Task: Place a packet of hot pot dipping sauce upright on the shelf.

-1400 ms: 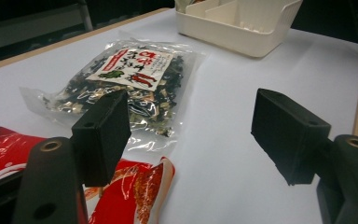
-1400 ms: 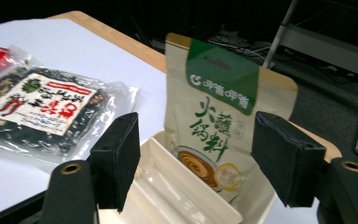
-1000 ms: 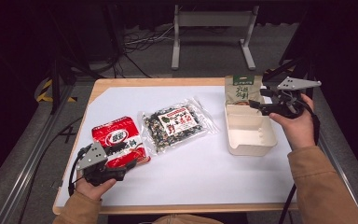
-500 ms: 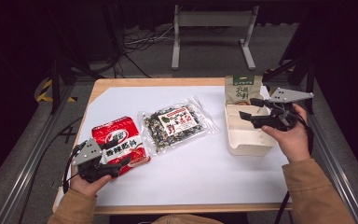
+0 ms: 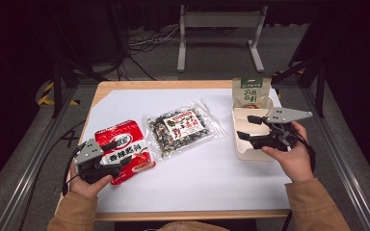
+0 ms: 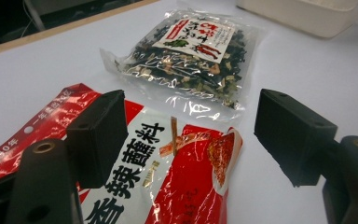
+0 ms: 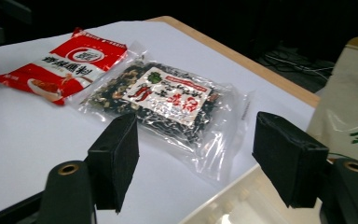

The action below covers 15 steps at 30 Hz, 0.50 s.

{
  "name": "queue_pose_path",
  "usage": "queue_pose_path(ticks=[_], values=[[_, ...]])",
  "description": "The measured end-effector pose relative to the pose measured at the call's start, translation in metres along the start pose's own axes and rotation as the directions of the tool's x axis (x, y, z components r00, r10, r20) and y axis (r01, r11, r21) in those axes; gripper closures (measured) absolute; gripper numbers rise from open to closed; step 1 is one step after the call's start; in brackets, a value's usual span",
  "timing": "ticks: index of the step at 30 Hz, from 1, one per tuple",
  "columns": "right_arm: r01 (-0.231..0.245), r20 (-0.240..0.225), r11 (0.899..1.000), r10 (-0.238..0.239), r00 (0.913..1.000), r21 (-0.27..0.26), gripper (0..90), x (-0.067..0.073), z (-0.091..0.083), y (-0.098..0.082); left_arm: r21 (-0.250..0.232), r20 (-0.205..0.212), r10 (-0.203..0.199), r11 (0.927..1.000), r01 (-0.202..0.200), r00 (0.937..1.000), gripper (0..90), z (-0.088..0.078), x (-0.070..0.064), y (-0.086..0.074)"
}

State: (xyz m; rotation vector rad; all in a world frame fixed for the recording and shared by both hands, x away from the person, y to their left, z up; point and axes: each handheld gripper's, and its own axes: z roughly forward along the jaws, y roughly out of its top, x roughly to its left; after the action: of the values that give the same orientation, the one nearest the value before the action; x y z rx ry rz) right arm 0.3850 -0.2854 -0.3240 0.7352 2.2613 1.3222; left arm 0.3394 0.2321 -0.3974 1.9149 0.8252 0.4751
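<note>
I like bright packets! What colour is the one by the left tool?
Red, with white parts and dark writing. The packet shows best in the left gripper view.

"辣蘸料" on red packet [image 6: 168, 186]

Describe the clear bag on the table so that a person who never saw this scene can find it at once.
On the white table, three packets lie in a loose row in front of a cream tray. The clear bag is the middle one, between the red packet and the green-topped pouch. It alone is see-through, showing dark dried bits under a white and red label.
</note>
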Motion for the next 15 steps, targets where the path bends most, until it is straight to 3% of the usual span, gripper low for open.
queue_pose_path(ticks=[11, 15], values=[[0.012, -0.043, 1.000, -0.012, 0.9990, 0.000, 31.1, 0.012, 0.011, -0.008, -0.012, -0.027, -0.039, 0.9992, 0.039, 0.9989, 26.6, -0.002, 0.013, -0.004], [0.013, -0.045, 1.000, -0.012, 0.9989, 0.003, 30.9, 0.014, 0.011, -0.010, -0.028, -0.036, -0.083, 0.9962, 0.082, 0.9959, 27.5, -0.005, 0.019, -0.005]])
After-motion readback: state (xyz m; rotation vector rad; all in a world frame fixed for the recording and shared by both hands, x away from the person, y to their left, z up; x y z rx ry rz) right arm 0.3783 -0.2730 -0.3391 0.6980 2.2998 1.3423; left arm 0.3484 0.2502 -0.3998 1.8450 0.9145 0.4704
